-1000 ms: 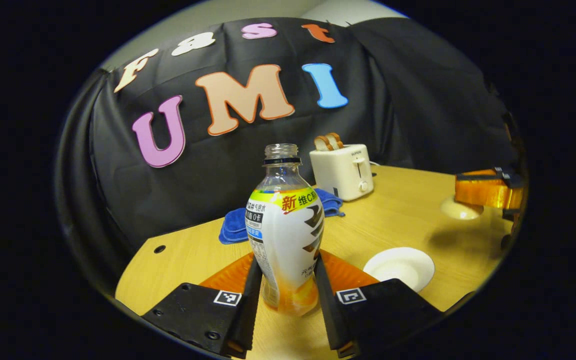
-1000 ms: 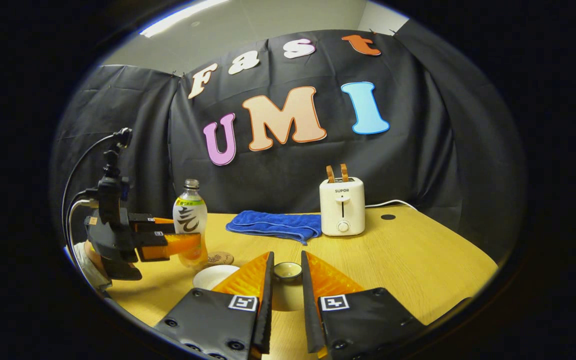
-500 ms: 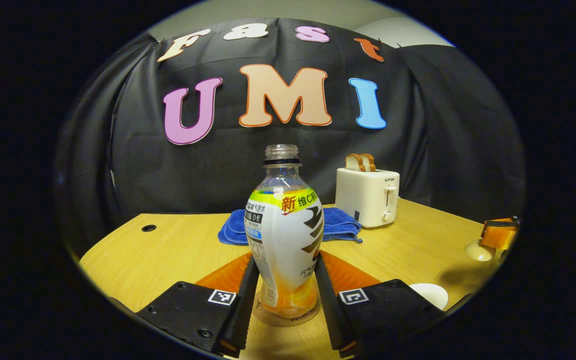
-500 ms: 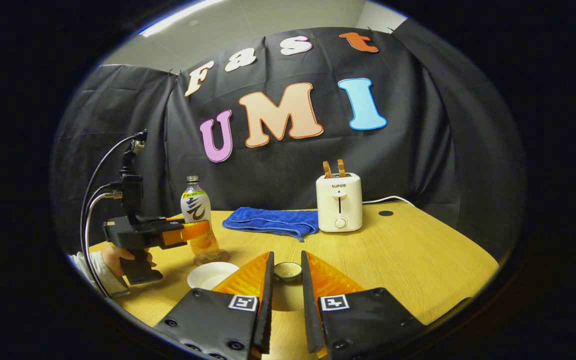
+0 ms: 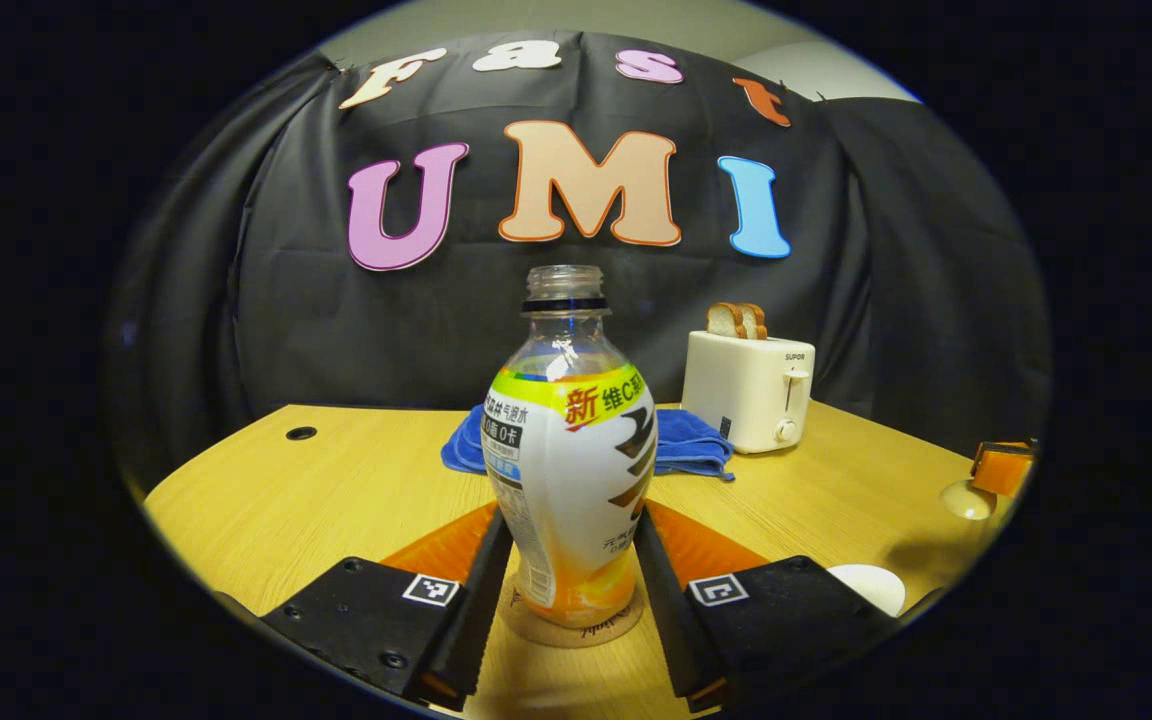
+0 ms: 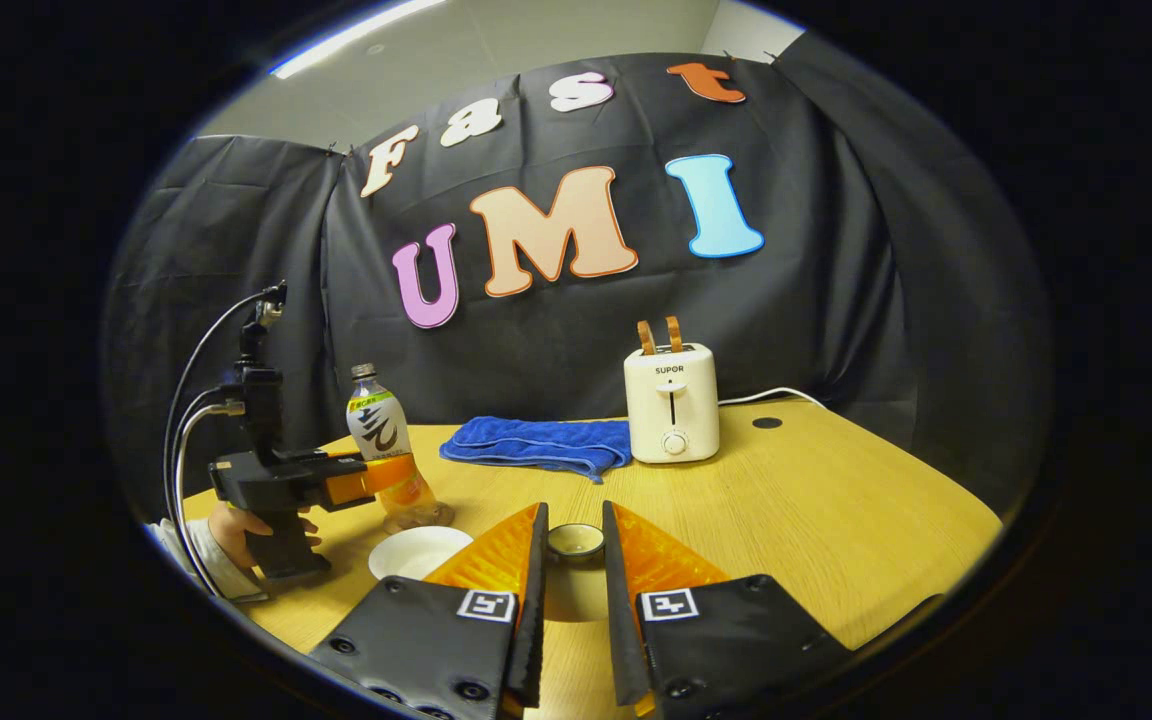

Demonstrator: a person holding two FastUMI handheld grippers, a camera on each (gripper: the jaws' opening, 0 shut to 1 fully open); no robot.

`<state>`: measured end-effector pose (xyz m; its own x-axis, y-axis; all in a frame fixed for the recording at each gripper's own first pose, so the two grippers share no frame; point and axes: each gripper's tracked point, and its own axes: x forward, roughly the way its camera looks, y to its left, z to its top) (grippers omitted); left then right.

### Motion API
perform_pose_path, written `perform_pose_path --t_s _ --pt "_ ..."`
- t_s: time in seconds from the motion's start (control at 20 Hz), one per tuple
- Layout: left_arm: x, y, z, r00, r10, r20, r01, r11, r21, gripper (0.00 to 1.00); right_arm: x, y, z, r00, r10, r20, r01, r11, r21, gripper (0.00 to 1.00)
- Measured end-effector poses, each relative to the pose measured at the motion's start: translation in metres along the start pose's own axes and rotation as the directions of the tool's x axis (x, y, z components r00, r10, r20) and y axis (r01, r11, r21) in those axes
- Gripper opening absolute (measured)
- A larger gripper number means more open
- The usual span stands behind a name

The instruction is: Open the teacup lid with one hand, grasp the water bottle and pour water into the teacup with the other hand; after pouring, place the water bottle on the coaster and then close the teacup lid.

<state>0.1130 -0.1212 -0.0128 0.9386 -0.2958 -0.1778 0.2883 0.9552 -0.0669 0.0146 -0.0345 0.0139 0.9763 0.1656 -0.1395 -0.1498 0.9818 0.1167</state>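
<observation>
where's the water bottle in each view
Left gripper view: the water bottle stands dead centre, between the left gripper fingers, on the coaster.
Right gripper view: far left, on the table's left part.
Shared landmark: the toaster, right of the bottle in both.

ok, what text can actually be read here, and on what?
"SUPOR": on the front of the white toaster.
Water bottle: its label carries printed characters, most too small to read reliably.
Coaster: faint print at its rim under the bottle, too blurred to read.
</observation>
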Motion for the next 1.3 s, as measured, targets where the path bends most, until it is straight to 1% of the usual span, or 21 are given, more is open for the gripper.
perform_pose_path --t_s 0.15,0.2,0.25,0.4,0.45,0.55,0.65,0.75,0.8,0.85,0.9,0.95,1.0,1.1,1.3 --pt "-0.003 0.001 -0.002 1.0 0.003 -0.004 -0.003 1.0 0.016 0.73 0.0 0.004 -0.002 1.0 0.007 -0.004 -0.007 1.0 -0.004 0.31" --pt "-0.004 0.001 -0.001 1.0 0.005 -0.002 -0.005 1.0 0.019 0.79 -0.001 0.005 -0.003 1.0 0.009 -0.005 -0.009 1.0 -0.006 0.3" --pt "-0.006 0.001 -0.002 1.0 0.003 -0.003 -0.003 1.0 0.018 0.81 0.0 0.007 -0.004 1.0 0.014 -0.007 -0.014 1.0 -0.005 0.31" --pt "-0.017 0.0 0.003 1.0 -0.003 0.014 0.002 1.0 0.017 0.91 0.0 0.011 -0.002 1.0 0.025 0.0 -0.025 1.0 -0.005 0.31" --pt "-0.023 0.001 0.005 1.0 -0.001 0.025 0.0 1.0 0.02 0.92 0.0 0.011 -0.003 1.0 0.027 -0.001 -0.027 1.0 -0.003 0.31" --pt "-0.035 0.004 0.008 0.999 0.005 0.043 -0.006 1.0 0.027 0.93 0.0 0.014 -0.001 0.999 0.036 0.001 -0.036 0.999 0.014 0.31" --pt "-0.051 0.012 0.014 0.997 0.032 0.07 -0.035 0.999 0.041 0.93 0.001 0.018 0.001 0.999 0.048 0.018 -0.048 0.999 0.022 0.31" --pt "-0.068 0.019 0.023 0.993 0.052 0.108 -0.056 0.998 0.033 0.93 0.004 0.024 -0.001 0.998 0.063 0.018 -0.063 0.997 0.033 0.33" --pt "-0.078 0.021 0.024 0.991 0.059 0.12 -0.064 0.997 0.038 0.92 0.005 0.029 -0.001 0.997 0.072 0.017 -0.072 0.997 0.039 0.29" --pt "-0.087 0.024 0.026 0.989 0.067 0.131 -0.074 0.996 0.047 0.93 0.005 0.033 -0.001 0.997 0.08 0.018 -0.081 0.996 0.04 0.31" --pt "-0.096 0.027 0.028 0.988 0.072 0.139 -0.081 0.995 0.057 0.92 0.005 0.037 -0.002 0.996 0.088 0.02 -0.088 0.996 0.032 0.33" --pt "-0.104 0.03 0.03 0.985 0.077 0.151 -0.088 0.994 0.067 0.92 0.006 0.039 -0.003 0.996 0.089 0.023 -0.089 0.996 0.022 0.31" --pt "-0.112 0.034 0.033 0.984 0.084 0.16 -0.097 0.992 0.075 0.92 0.008 0.043 -0.004 0.996 0.093 0.018 -0.093 0.996 0.016 0.33" --pt "-0.125 0.041 0.034 0.979 0.096 0.178 -0.113 0.99 0.086 0.92 0.011 0.052 -0.009 0.994 0.106 0.009 -0.106 0.994 0.015 0.32" --pt "-0.143 0.049 0.032 0.975 0.118 0.188 -0.133 0.989 0.071 0.92 0.02 0.077 -0.01 0.989 0.146 0.016 -0.146 0.989 0.004 0.31"
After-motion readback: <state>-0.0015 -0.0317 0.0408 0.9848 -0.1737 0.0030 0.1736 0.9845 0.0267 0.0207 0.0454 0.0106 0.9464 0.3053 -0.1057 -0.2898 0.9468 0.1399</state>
